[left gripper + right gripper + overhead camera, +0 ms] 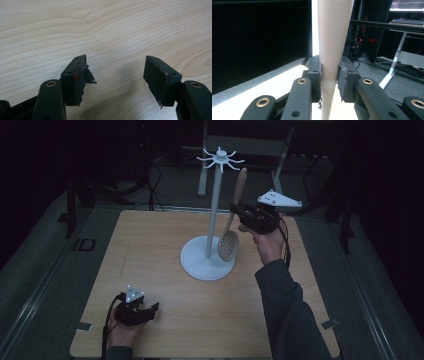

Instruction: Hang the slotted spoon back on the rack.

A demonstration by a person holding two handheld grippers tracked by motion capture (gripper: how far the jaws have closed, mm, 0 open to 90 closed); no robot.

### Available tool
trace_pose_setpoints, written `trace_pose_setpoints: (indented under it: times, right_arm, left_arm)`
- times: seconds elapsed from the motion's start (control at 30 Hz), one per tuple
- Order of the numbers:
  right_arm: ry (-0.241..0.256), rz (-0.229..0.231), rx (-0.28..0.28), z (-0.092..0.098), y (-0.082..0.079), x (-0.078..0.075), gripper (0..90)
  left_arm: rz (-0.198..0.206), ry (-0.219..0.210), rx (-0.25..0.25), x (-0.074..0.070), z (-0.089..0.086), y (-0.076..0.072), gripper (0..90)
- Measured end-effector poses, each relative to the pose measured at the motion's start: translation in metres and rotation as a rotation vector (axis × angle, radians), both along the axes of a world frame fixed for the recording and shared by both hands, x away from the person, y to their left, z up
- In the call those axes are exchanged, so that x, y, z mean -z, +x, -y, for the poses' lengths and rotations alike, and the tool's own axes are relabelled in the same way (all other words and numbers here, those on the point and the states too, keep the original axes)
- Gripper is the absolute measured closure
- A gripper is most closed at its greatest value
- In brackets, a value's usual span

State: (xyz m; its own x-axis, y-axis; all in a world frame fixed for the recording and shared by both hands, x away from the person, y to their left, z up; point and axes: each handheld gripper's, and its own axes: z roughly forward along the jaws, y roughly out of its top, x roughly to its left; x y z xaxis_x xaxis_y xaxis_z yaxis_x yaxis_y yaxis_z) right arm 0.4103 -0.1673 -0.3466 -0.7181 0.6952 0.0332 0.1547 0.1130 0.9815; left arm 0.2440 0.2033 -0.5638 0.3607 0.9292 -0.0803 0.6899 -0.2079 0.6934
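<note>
On the far right of the wooden tabletop (165, 320), the right gripper (239, 212) is raised and clenched on the wooden handle of a slotted spoon (229, 242), held nearly upright with its perforated head hanging down just beside the pole of the white hook stand (214, 205), above the stand's round base. In the right gripper view both jaws press against the pale handle. The left gripper (145, 312) rests low at the near left, its jaws spread apart with bare wood between them.
</note>
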Motion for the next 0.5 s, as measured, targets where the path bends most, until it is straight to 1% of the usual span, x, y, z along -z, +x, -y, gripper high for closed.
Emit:
trace_pose_setpoints:
  times: [0.13, 0.5]
  right_arm:
    - [-0.004, 0.005, -0.005, -0.002, 0.000, -0.002, 74.3]
    - [-0.026, -0.010, -0.006, -0.012, 0.007, -0.006, 74.3]
  left_arm:
    - [-0.001, 0.000, -0.001, 0.000, 0.000, 0.000, 36.1]
    - [0.001, -0.001, 0.001, 0.000, -0.001, 0.000, 36.1]
